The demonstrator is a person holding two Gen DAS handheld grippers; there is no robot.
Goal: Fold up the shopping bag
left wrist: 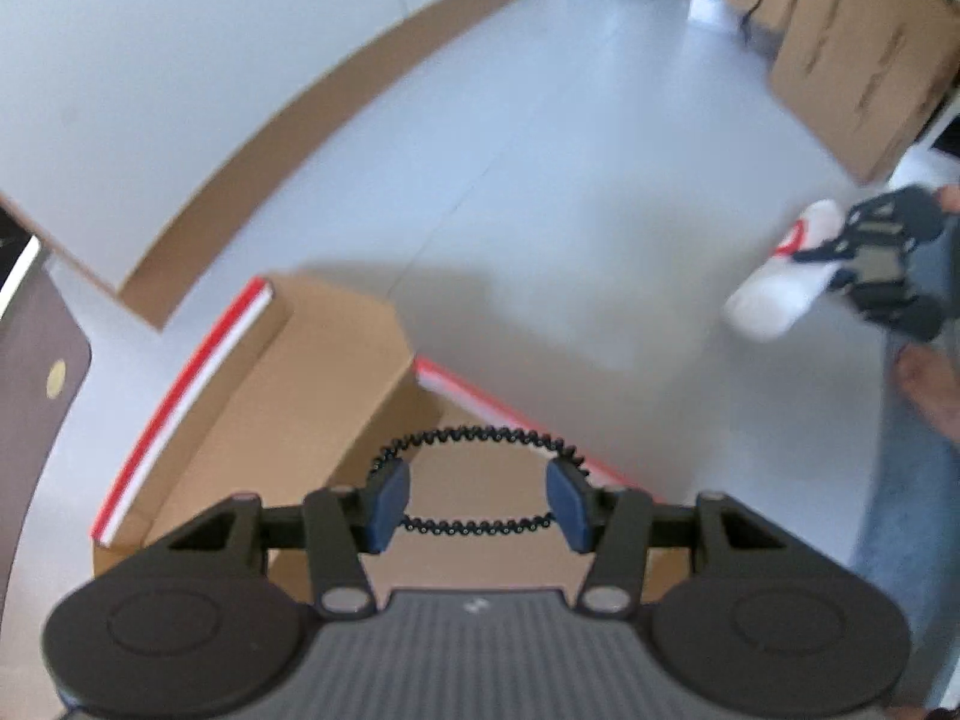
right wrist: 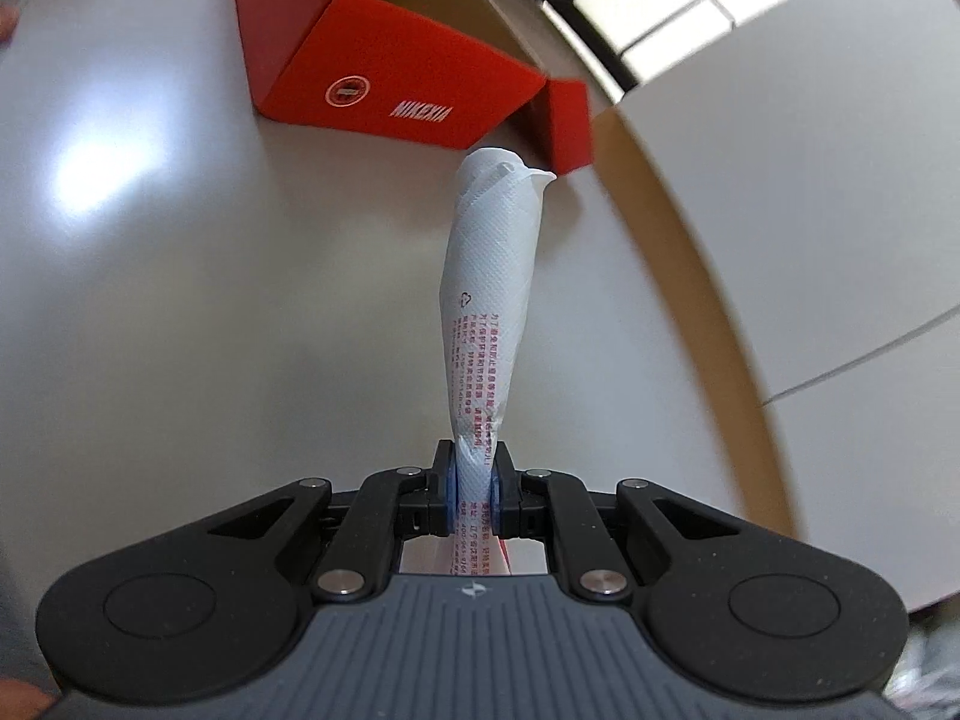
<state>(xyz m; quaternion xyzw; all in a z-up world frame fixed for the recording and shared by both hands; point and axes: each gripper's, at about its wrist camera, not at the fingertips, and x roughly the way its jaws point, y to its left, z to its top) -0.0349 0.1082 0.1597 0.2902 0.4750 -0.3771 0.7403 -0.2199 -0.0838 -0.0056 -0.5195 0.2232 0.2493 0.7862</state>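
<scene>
Table [right wrist: 180, 240]: wide grey top, bare stretch between box and grippers; brown edge curves along far side. Box [right wrist: 384, 60]: red outside, cardboard inside, open flaps, sits on table; in left view directly under left gripper. Left gripper [left wrist: 477, 495]: fingers spread wide, gripping nothing, above box. Right gripper [right wrist: 474, 489]: pads pinched tight on bag. Bag [right wrist: 492, 276]: white, rolled narrow, sticks out forward above table, tip near box corner.
</scene>
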